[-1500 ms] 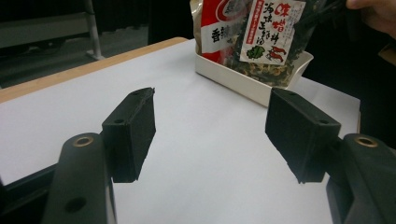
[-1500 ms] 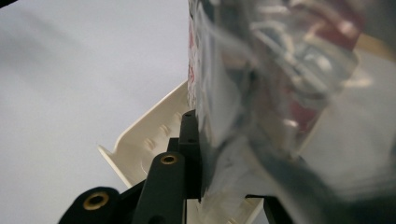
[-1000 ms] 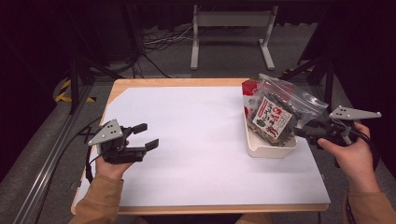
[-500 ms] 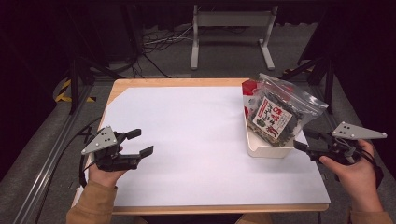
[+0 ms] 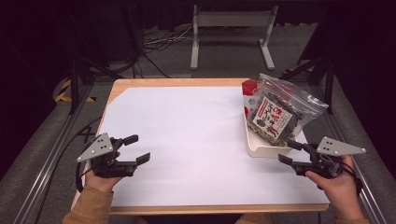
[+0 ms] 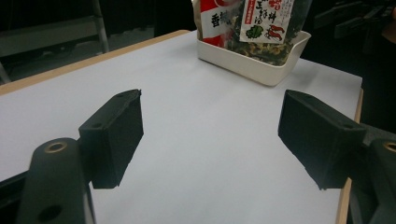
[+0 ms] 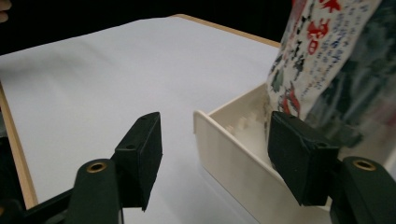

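White tray (image 5: 261, 150) holding a clear snack bag (image 5: 275, 112) sits at the surface's (image 5: 187, 140) far right, just ahead of the right hand-held gripper (image 5: 290, 152), jaws spread wide and just opening, empty; the left hand-held gripper (image 5: 137, 148), also spread, hovers well apart.

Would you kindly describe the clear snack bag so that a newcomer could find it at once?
Start at the white table and go to its far right side, where a shallow white tray sits. The bag stands in that tray, leaning over its far edge. It is clear plastic with dark contents and a white label printed in red, unlike the red packet behind it.
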Available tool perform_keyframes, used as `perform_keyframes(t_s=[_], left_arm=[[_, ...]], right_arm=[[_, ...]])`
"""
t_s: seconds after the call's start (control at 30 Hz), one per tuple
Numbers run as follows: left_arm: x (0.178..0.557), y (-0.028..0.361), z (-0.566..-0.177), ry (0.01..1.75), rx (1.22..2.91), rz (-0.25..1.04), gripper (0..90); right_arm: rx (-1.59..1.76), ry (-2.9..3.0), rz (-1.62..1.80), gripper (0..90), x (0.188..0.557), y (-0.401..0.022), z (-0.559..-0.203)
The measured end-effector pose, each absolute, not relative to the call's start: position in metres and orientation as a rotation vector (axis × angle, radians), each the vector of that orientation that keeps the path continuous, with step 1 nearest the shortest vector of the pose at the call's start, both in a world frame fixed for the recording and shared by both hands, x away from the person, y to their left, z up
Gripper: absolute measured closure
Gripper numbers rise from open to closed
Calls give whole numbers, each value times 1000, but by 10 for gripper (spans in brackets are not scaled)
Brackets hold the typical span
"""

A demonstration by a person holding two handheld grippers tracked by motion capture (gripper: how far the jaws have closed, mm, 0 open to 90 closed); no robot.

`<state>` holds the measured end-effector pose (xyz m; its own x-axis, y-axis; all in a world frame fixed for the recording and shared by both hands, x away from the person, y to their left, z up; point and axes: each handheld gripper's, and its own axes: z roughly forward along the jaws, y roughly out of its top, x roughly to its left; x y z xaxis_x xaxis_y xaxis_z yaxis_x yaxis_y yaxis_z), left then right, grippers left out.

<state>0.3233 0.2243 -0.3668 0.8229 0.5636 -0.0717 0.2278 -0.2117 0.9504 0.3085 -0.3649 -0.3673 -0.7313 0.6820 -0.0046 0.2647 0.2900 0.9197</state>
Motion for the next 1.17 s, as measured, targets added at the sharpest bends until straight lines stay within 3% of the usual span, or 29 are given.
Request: perform_keyframes(t_s=[0.8,1.17], left_arm=[[321,229,-380,616,1774,345,220],[322,230,-382,626,1775,347,220]], right_arm=[[781,2218,1450,335,316,-334,-409],[776,2214,1458,333,315,-333,-410]])
